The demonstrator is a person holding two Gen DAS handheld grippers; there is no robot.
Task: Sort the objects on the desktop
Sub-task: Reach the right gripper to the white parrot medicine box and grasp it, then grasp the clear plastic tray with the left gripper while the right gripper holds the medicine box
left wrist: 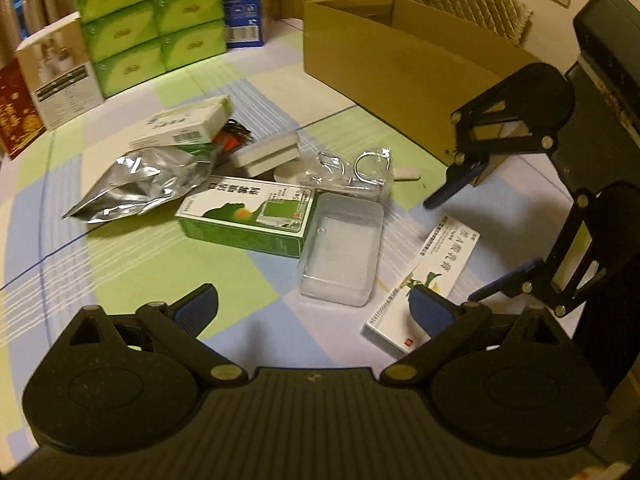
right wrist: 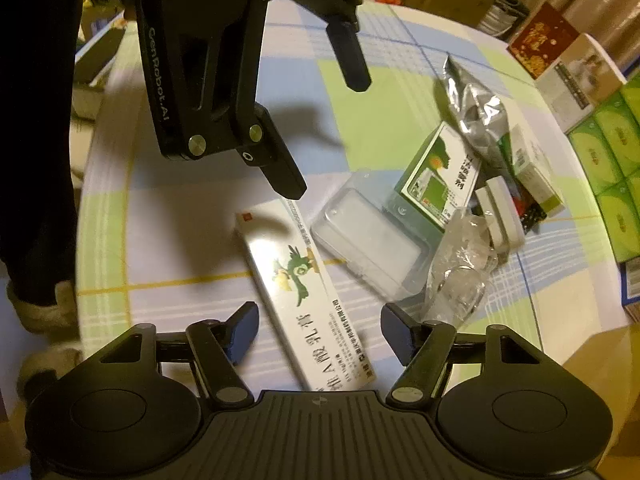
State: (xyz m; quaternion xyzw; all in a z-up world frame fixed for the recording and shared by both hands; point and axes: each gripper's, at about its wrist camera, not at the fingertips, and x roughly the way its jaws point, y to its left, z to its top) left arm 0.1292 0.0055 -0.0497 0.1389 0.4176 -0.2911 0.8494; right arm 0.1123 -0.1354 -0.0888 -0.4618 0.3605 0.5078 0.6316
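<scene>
A long white ointment box (right wrist: 304, 280) lies on the checked tablecloth; it also shows in the left wrist view (left wrist: 424, 280). My right gripper (right wrist: 316, 330) is open, its fingers on either side of the box's near end, just above it. My left gripper (left wrist: 316, 308) is open and empty, hovering over the table with its right fingertip over the same box. A clear plastic case (left wrist: 340, 248) lies beside a green and white box (left wrist: 248, 212). A silver foil bag (left wrist: 140, 180), a crumpled clear wrapper (left wrist: 352, 172) and small white boxes (left wrist: 184, 124) lie behind.
An open cardboard box (left wrist: 400, 60) stands at the back right of the table. Stacked green tissue packs (left wrist: 152, 20), a white carton (left wrist: 60, 68) and a red box (left wrist: 16, 108) stand at the back left. The round table's edge (right wrist: 84, 184) is close on the left.
</scene>
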